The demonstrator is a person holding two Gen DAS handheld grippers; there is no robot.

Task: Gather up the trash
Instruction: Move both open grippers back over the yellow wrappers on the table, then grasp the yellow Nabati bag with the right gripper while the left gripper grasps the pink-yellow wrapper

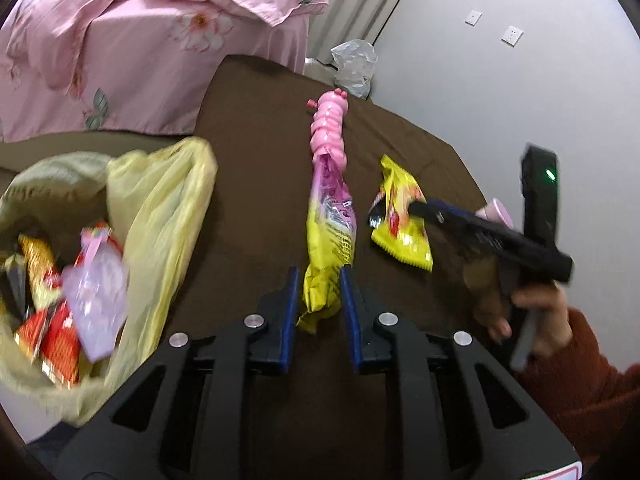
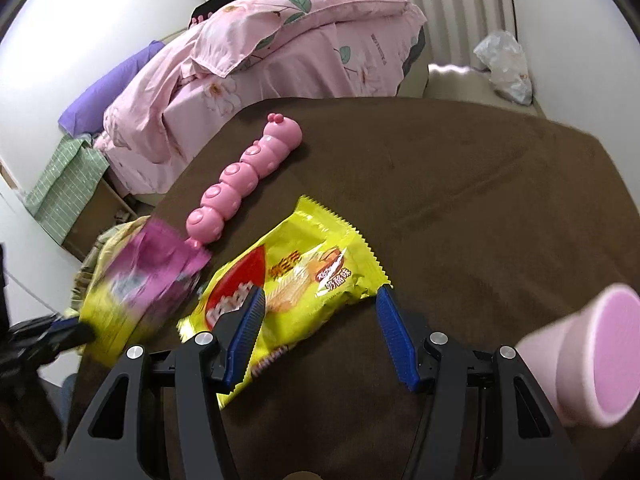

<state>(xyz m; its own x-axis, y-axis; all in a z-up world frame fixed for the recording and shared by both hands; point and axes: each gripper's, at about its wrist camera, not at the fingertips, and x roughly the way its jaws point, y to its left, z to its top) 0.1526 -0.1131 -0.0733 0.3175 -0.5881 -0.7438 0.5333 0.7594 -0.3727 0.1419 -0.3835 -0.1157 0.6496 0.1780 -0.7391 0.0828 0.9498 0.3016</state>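
My left gripper [image 1: 318, 280] is shut on the lower end of a long pink and yellow wrapper [image 1: 330, 220], which stands up between its blue pads. The right wrist view shows that wrapper [image 2: 136, 280] blurred at the left, with the left gripper [image 2: 68, 332] under it. A yellow snack bag [image 2: 304, 264] lies flat on the brown table [image 2: 480, 200]. My right gripper [image 2: 320, 300] is open just over the bag's near end, one finger above its printed face, the other off its right corner. To the left stands a pale yellow trash bag [image 1: 168, 208] holding several wrappers.
A pink caterpillar toy [image 2: 248, 168] lies on the table beyond the wrappers. A pink cup [image 2: 600, 360] lies on its side at the right. Pink bedding [image 1: 140, 40] is piled behind the table, a clear plastic bag [image 1: 354, 64] by the wall. A red-brown sleeve [image 1: 580, 360] holds the right gripper.
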